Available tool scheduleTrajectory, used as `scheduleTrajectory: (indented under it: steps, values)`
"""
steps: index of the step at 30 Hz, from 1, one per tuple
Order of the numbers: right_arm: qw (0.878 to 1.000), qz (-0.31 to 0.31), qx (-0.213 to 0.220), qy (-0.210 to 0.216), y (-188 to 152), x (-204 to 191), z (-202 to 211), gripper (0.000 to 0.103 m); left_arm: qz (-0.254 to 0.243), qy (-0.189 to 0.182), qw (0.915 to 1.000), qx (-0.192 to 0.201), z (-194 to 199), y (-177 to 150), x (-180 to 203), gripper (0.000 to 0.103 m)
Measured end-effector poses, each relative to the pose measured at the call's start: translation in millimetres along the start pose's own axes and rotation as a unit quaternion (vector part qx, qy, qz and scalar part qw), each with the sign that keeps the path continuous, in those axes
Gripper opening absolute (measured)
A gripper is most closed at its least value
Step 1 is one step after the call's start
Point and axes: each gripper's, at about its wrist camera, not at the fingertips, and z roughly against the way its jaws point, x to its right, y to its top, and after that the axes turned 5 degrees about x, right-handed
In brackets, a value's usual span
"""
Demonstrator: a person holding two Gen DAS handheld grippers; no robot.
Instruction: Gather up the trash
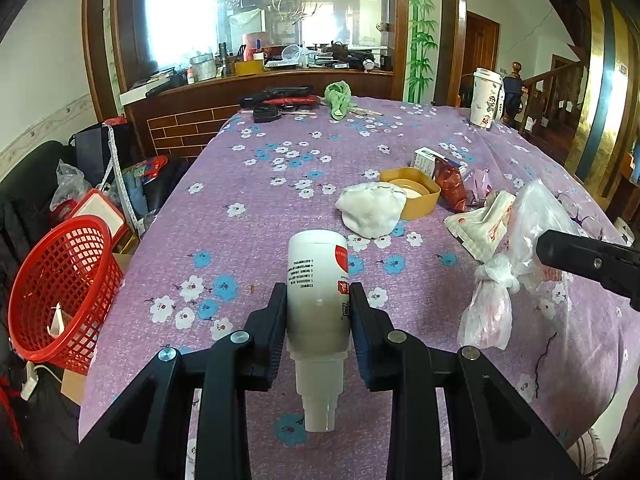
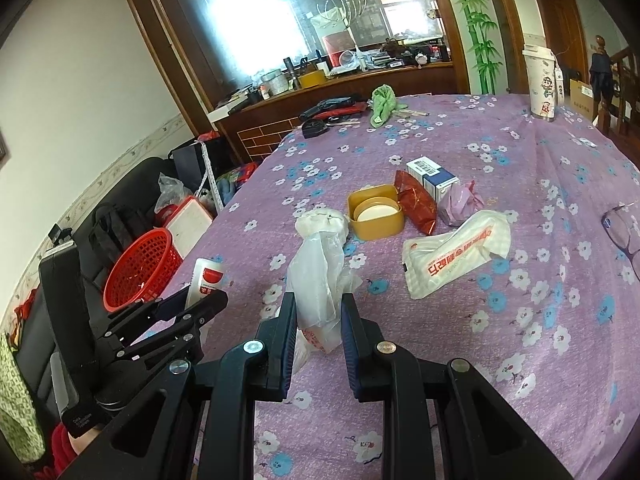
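My left gripper (image 1: 318, 308) is shut on a white plastic bottle (image 1: 318, 272) with a red label, held just above the purple flowered tablecloth (image 1: 248, 184) with its neck toward the camera. The right wrist view shows this gripper (image 2: 192, 308) and the bottle (image 2: 206, 276) at the left table edge. My right gripper (image 2: 319, 312) is shut on a crumpled clear plastic bag (image 2: 320, 268). In the left wrist view the knotted bag (image 1: 492, 300) hangs from the right gripper (image 1: 540, 248). A red mesh basket (image 1: 60, 288) (image 2: 140, 268) stands on the floor left of the table.
On the cloth lie a white wrapper with red print (image 2: 452, 256), a yellow box (image 2: 376, 212), a red foil packet (image 2: 416, 204), a blue-white carton (image 2: 432, 176), a white wad (image 2: 320, 216), glasses (image 2: 624, 232), a tall cup (image 2: 544, 84) and a green cloth (image 2: 384, 104).
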Motion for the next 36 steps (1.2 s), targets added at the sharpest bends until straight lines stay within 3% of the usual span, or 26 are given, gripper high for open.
scheduleTrajectory:
  steps: [11, 19, 27, 36]
  values:
    - [1.0, 0.013, 0.0, 0.006, 6, -11, -3, 0.023, 0.033, -0.008, 0.9994, -0.001, 4, 8, -22, 0.029]
    - [0.998, 0.049, -0.014, 0.034, 24, -51, -25, 0.023, 0.092, -0.012, 0.9955, 0.018, 25, 27, -76, 0.029]
    - [0.993, 0.093, -0.027, 0.075, 43, -124, -62, 0.023, 0.142, 0.046, 0.9877, 0.047, 54, 31, -160, 0.029]
    - [0.982, 0.149, -0.029, 0.114, 55, -219, -109, 0.023, 0.205, 0.102, 0.9725, 0.042, 55, 9, -259, 0.029]
